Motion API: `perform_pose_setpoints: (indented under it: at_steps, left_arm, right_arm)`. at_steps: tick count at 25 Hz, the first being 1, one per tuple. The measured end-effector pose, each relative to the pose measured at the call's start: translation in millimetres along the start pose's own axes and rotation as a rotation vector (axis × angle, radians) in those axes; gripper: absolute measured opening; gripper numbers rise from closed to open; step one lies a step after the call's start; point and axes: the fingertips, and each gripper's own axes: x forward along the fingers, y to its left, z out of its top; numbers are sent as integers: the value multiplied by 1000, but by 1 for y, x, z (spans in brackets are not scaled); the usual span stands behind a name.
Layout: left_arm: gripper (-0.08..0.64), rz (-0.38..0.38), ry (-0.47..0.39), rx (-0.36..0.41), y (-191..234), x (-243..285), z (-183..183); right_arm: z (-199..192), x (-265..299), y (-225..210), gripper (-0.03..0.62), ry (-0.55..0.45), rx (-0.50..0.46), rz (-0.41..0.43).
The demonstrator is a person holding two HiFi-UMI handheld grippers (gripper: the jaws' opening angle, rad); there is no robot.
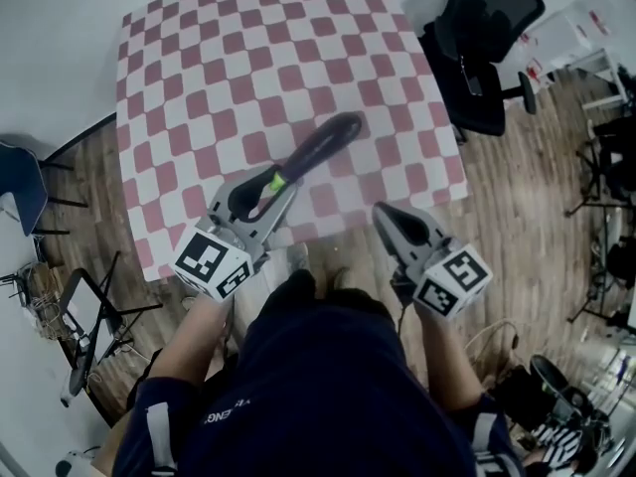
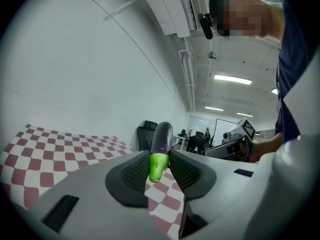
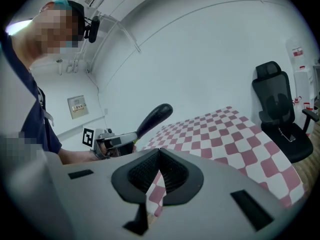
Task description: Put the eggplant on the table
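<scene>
Above the near part of the checkered table [image 1: 248, 48] — eggplant [image 1: 320, 145] held off the cloth, clamped at its green stem end by the left gripper [image 1: 279, 183]. Right gripper [image 1: 384, 213] pinched together, empty. Likely remaining — lowering and release; not yet set down.

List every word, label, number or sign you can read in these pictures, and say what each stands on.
No text reads clearly enough to quote.
Wall notice: too small to read.
Red labels on the white furniture: blurred.
White lettering on the dark shirt: upside down, partly hidden, unreadable.
Cubes on the left gripper and right gripper: square black-and-white markers, no words.
</scene>
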Motion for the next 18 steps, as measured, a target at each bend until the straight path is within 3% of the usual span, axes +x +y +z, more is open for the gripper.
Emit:
perform_pose_setpoints:
  at_steps: [8,14,18]
  left_arm:
    - [146,51,80,17,47,51,-28]
    - [146,118,231,13,84,105,-86]
    - [146,105,352,28,92,146,-131]
  right_arm:
    - [1,32,-40,15,56,28,41]
    - [-1,41,-83,15,106,38,91]
    - [-5,34,-122,15,133,71,87]
